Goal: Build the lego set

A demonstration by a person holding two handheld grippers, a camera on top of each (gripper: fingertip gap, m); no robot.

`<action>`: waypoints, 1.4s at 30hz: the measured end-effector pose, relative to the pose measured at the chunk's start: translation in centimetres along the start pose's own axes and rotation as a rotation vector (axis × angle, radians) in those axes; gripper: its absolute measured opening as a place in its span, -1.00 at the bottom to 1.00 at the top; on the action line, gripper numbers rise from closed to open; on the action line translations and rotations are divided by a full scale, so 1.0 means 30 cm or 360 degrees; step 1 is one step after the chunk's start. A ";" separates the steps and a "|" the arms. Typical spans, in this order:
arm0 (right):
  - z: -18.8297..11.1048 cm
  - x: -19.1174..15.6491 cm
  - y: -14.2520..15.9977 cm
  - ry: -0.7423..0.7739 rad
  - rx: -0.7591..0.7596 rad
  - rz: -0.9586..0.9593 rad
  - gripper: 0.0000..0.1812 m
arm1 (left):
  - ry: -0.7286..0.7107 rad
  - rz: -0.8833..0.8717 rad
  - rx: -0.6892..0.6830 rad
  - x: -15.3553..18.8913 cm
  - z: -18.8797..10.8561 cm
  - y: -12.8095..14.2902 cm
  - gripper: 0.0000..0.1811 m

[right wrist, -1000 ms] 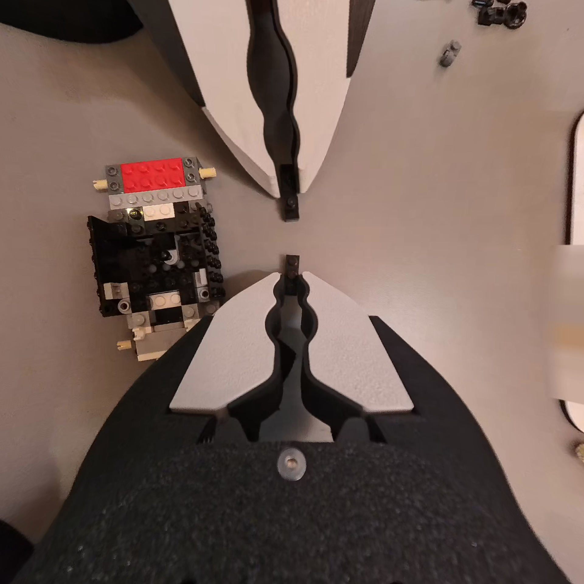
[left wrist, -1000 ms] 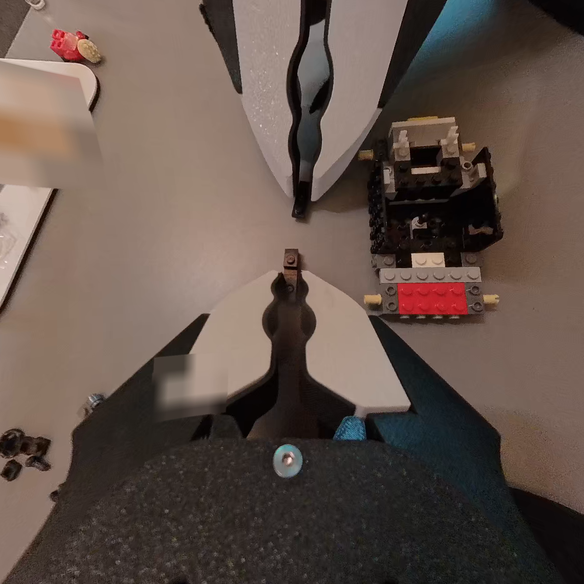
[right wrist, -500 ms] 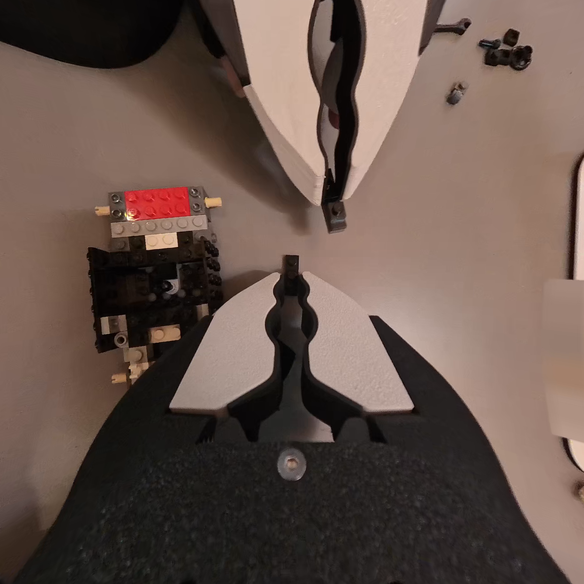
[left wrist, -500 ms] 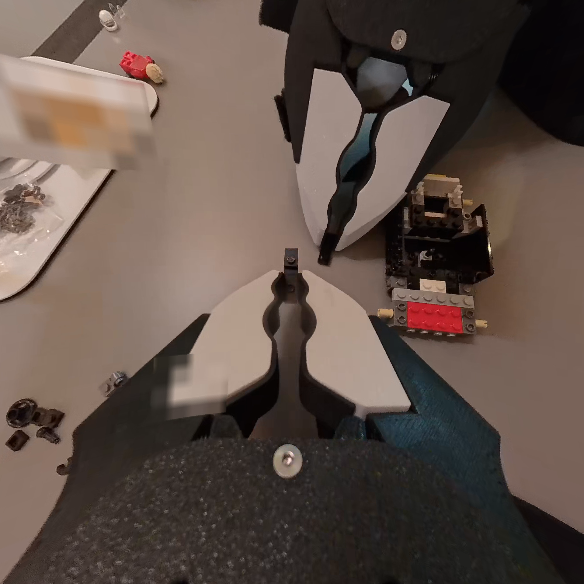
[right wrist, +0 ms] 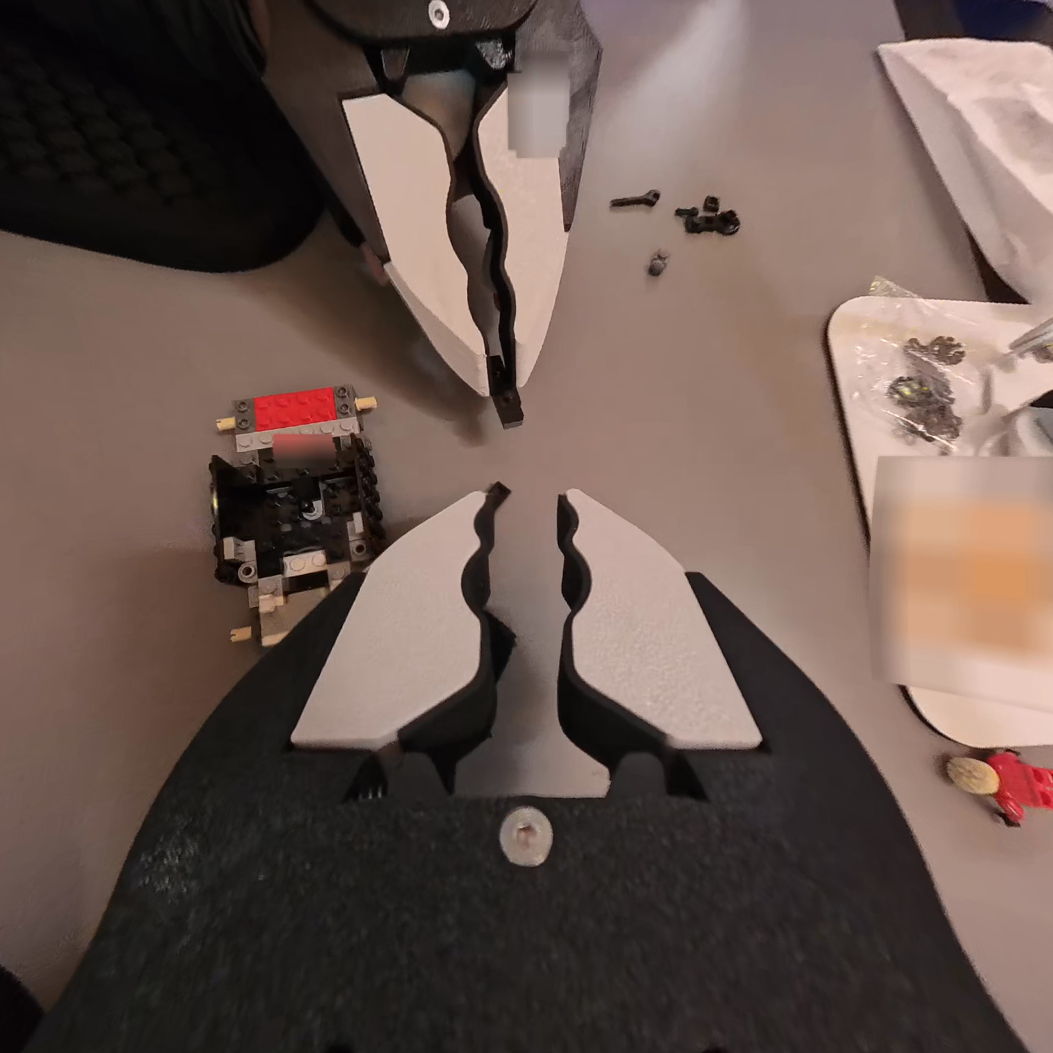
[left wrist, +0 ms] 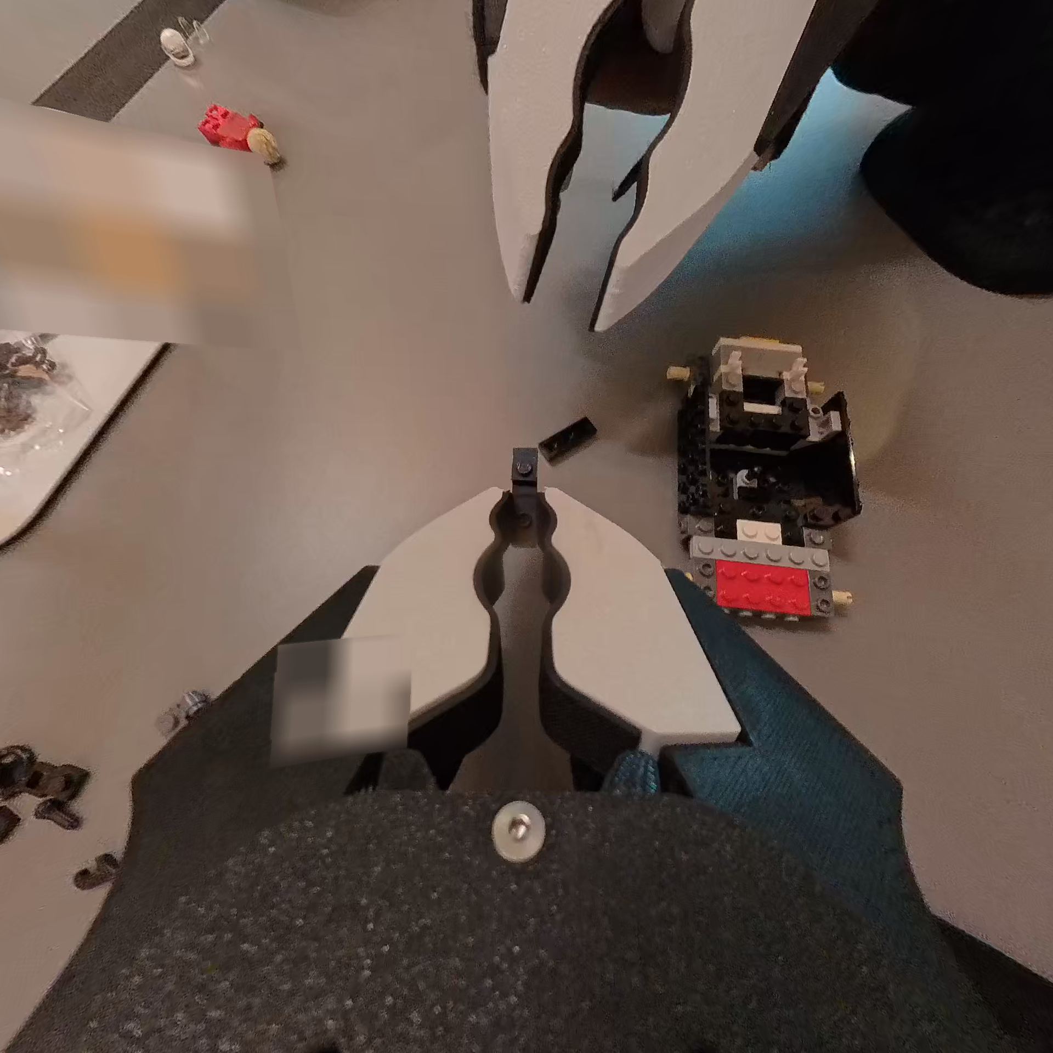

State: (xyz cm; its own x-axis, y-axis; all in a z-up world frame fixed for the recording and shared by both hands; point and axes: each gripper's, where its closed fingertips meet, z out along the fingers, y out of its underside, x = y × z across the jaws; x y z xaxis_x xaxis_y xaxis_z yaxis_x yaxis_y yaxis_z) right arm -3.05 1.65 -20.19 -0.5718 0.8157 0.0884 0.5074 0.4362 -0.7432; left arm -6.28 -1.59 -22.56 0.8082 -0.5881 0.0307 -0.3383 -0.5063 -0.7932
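My left gripper [left wrist: 524,494] is shut on a small black lego piece [left wrist: 524,470] that sticks out past its tips, above the grey table. My right gripper [right wrist: 531,496] is open and empty; it shows at the top of the left wrist view [left wrist: 561,312]. A small black plate [left wrist: 568,439] lies flat on the table between the two grippers. The partly built black, grey and red lego vehicle [left wrist: 763,484] sits on the table to the right; in the right wrist view it [right wrist: 296,513] is at the left. The left gripper [right wrist: 504,393] and its piece [right wrist: 508,409] face me there.
A white tray [right wrist: 843,353] with bags of parts lies at the right, seen also at the left of the left wrist view [left wrist: 85,410]. A red minifigure [right wrist: 1020,786] lies near it. Loose black bits [right wrist: 706,216] and a grey bit [right wrist: 658,265] lie behind. A dark object [right wrist: 114,142] sits at the far left. My right fingertips sit around 6 cm from my left ones. The small black plate [left wrist: 568,439] is about equally far from each gripper, around 5 cm.
My right gripper has opened and let go of its black plate, which now lies on the table. The two grippers have drawn apart. The left still holds its piece.
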 end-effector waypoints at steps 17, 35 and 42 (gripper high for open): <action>0.113 -0.062 0.102 -0.0010 -0.0371 -0.0018 -0.76 | 0.0003 0.0214 -0.0112 -0.120 0.066 -0.076 -0.91; 0.066 0.036 0.103 0.0045 -0.0198 0.0361 -0.80 | 0.0046 0.0164 -0.0159 -0.051 0.030 0.031 -0.92; 0.054 0.023 0.142 0.0095 -0.0285 -0.0034 -0.82 | 0.0058 0.0158 -0.0163 -0.049 0.034 0.037 -0.92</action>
State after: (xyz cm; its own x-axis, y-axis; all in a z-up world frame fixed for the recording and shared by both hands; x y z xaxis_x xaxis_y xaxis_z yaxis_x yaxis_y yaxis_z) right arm -2.32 3.44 -24.37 -0.5473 0.8241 0.1460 0.6053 0.5102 -0.6110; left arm -7.35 -0.63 -24.11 0.7509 -0.6601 -0.0213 -0.4648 -0.5052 -0.7272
